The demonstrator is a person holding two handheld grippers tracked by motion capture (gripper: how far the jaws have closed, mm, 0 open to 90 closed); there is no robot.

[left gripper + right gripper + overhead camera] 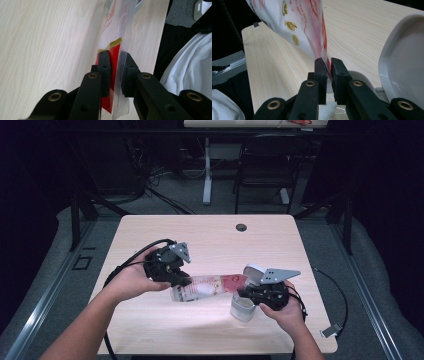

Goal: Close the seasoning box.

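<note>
pale wood worktop (165,330). both tongs clamp plastic pouch (207,286) held aloft: left tongs (183,281) at bottom end, right tongs (245,292) at mouth over open flip-lid container (242,307). pouring step; next, lift left end gently.

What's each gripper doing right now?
Left gripper: shut on the bag, red end.
Right gripper: shut on the bag's other end, above the container.

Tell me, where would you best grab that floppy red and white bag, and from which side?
By its flat ends, coming in edge-on so the jaws close across the thin film. The bag is limp and bulges in the middle, so only the flattened ends look pinchable. That is how it is held now: the left gripper pinches one end, the right gripper the other, above a clear container.
</note>
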